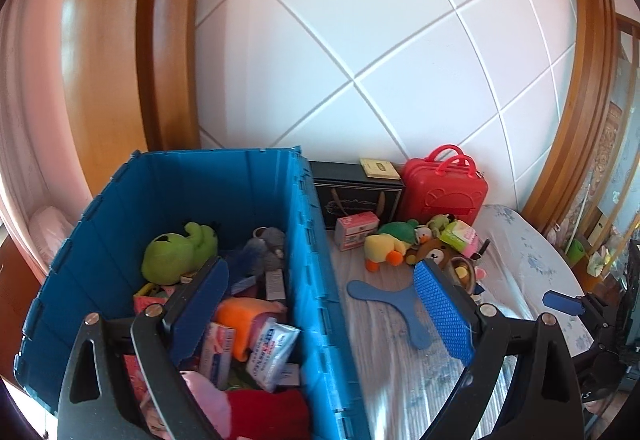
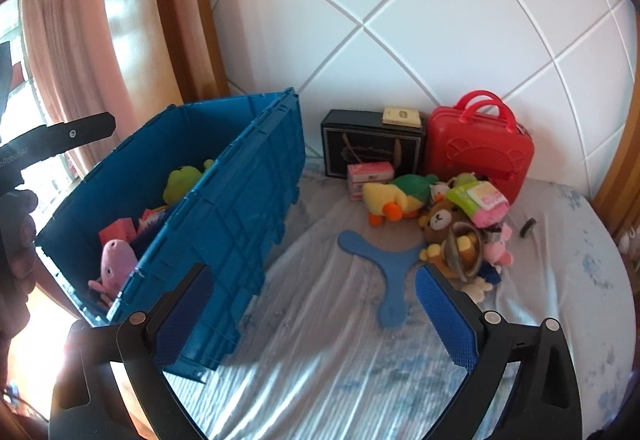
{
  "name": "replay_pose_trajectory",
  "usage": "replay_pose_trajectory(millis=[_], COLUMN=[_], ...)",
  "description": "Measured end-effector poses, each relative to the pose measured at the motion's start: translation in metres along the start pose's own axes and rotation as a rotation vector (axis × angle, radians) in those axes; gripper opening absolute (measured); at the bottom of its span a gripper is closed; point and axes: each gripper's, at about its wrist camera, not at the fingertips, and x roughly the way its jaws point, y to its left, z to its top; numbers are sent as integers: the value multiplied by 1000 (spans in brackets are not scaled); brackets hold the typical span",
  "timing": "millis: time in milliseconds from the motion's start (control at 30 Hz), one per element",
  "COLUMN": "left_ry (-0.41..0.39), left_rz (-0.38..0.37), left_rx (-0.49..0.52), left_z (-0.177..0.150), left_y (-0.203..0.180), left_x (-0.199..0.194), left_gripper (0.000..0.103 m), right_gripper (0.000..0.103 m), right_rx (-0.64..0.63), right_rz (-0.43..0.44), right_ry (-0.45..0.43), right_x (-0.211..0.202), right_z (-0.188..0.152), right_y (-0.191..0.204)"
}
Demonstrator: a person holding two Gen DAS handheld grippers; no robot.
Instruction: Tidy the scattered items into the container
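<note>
With both grippers, left (image 1: 320, 304) and right (image 2: 312, 314), spread and empty, the flat blue three-armed plastic boomerang (image 2: 386, 272) lies beside the half-full blue plastic crate (image 2: 240, 192); so thin, it could slip the pads or snag the bedsheet (image 2: 340, 380).

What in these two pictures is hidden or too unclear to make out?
- Blue crate floor: left wrist view, buried under toys and the left gripper with its open jaws.
- Crate contents: right wrist view, mostly blocked by its near wall; only the pink pig plush and green plush show.
- Black box lettering: both views, too small.
- Brown bear plush: lower body hidden in the pile.
- Right gripper: jaws open, empty.
</note>
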Motion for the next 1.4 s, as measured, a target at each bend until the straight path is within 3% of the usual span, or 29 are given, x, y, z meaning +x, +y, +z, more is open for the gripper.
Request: replay_pose_trajectory(millis=[333,667,1000,1200,1400], left_ry=[48,116,157,210,268], left_rz=[-32,-75,-111,-157,-208], left_rx=[57,134,227,249,332], left_z=[0,-9,-18,-17,-21], left_y=[-89,-184,-253,-277,-307], left_x=[36,102,187,257,332], left_gripper=[95,95,95,95,95], right_gripper=[102,102,102,102,102], right_rx=[58,122,136,139,153], right_rz=[-42,-76,-75,-61,-57], right_ry=[15,68,95,120,170], right_x=[-10,11,66,110,154], right_z=[-17,-44,-59,-69,-84], right_y=[-92,-186,-253,-279,-299])
